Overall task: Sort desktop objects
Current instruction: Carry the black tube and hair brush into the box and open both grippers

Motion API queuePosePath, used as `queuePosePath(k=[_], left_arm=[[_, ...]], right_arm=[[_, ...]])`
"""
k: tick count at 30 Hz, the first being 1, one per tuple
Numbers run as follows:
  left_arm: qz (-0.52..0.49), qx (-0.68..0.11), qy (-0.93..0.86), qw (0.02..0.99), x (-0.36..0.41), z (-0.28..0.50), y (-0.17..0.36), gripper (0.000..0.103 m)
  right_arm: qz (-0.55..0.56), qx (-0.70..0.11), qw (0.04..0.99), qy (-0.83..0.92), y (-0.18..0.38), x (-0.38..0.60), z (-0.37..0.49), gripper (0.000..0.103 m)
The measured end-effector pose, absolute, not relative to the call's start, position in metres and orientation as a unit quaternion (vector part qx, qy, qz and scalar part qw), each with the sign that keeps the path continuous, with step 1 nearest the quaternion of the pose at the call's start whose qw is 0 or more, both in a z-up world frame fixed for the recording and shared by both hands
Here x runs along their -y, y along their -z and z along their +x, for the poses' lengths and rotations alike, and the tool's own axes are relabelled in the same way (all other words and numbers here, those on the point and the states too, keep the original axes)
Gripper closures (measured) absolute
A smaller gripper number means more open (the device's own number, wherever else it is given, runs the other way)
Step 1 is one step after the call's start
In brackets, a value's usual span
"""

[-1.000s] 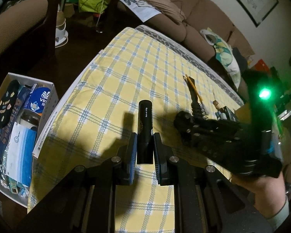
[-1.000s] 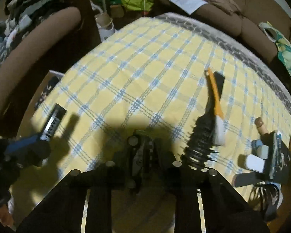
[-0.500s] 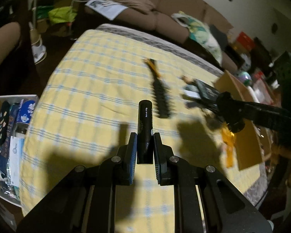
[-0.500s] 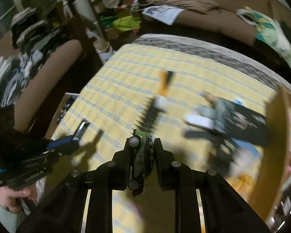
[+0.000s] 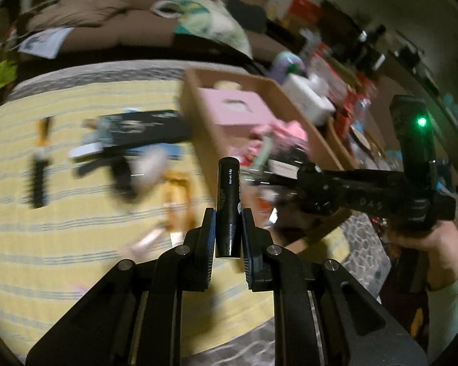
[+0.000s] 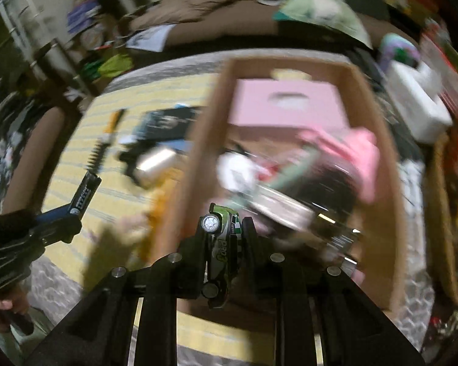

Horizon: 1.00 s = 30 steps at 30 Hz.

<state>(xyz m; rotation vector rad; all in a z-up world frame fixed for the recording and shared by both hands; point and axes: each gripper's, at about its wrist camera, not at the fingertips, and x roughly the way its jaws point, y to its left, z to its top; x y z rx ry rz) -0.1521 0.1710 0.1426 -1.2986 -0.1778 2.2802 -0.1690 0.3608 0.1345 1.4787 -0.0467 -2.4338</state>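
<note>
My left gripper [image 5: 227,222] is shut on a black tube [image 5: 228,201] and holds it upright above the yellow checked cloth [image 5: 76,244], just left of the cardboard box [image 5: 195,116]. My right gripper [image 6: 224,228] is shut on a green and white toy car [image 6: 224,238] and hovers over the near end of the box [image 6: 210,116]. The box holds a pink carton [image 6: 287,106] and several mixed items. A black and orange brush [image 5: 39,167] lies on the cloth at the left.
A black flat pack [image 5: 140,128], a silvery object [image 5: 146,167] and an orange item [image 5: 177,198] lie on the cloth beside the box. A sofa [image 5: 107,21] runs along the far side. Cluttered shelves [image 5: 336,61] stand to the right.
Both grippers have swung right, from over the open cloth toward the cardboard box. The right gripper with the car now hangs over the box. Both views are motion-blurred.
</note>
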Motion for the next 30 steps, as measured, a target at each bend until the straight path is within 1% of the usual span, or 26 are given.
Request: queuePosePath(k=[4, 9, 15, 17, 18, 19, 20, 21, 22, 26, 28, 30], left_arm=[[-0.496, 0.04, -0.828, 0.258, -0.228, -0.155, -0.13, 0.088], [-0.516, 0.003, -0.821, 0.243, -0.273, -0.155, -0.104, 0.088], [-0.522, -0.015, -0.824, 0.218, -0.281, -0.158, -0.089, 0.087], [-0.522, -0.005, -0.825, 0.216, -0.278, -0.158, -0.09, 0.075], [-0.521, 0.001, -0.824, 0.221, -0.276, -0.158, -0.093, 0.063], [-0.519, 0.01, -0.823, 0.233, -0.275, -0.156, -0.096, 0.054], [-0.515, 0.009, -0.825, 0.235, -0.275, -0.154, -0.099, 0.048], [-0.51, 0.0, -0.829, 0.23, -0.275, -0.152, -0.104, 0.037], [-0.503, -0.001, -0.831, 0.237, -0.274, -0.148, -0.11, 0.031], [-0.486, -0.002, -0.84, 0.241, -0.26, -0.134, -0.13, 0.022], [-0.476, 0.008, -0.847, 0.237, -0.244, -0.126, -0.141, 0.012], [-0.47, 0.013, -0.852, 0.23, -0.23, -0.121, -0.148, 0.007]], right_arm=[[0.524, 0.035, 0.122, 0.842, -0.12, -0.411, -0.164, 0.082], [0.523, 0.067, 0.12, 0.841, -0.107, -0.447, -0.161, 0.081], [0.521, 0.045, 0.114, 0.844, -0.1, -0.453, -0.168, 0.08], [0.524, 0.043, 0.104, 0.845, -0.097, -0.455, -0.171, 0.078], [0.524, 0.043, 0.1, 0.845, -0.097, -0.455, -0.171, 0.071], [0.523, 0.045, 0.099, 0.845, -0.098, -0.455, -0.17, 0.063], [0.52, 0.047, 0.099, 0.847, -0.1, -0.455, -0.168, 0.059], [0.517, 0.048, 0.099, 0.849, -0.103, -0.454, -0.167, 0.053], [0.513, 0.047, 0.099, 0.851, -0.106, -0.453, -0.165, 0.049], [0.504, 0.047, 0.102, 0.856, -0.119, -0.444, -0.156, 0.042], [0.498, 0.047, 0.103, 0.86, -0.127, -0.437, -0.15, 0.036], [0.493, 0.045, 0.108, 0.862, -0.133, -0.428, -0.145, 0.033]])
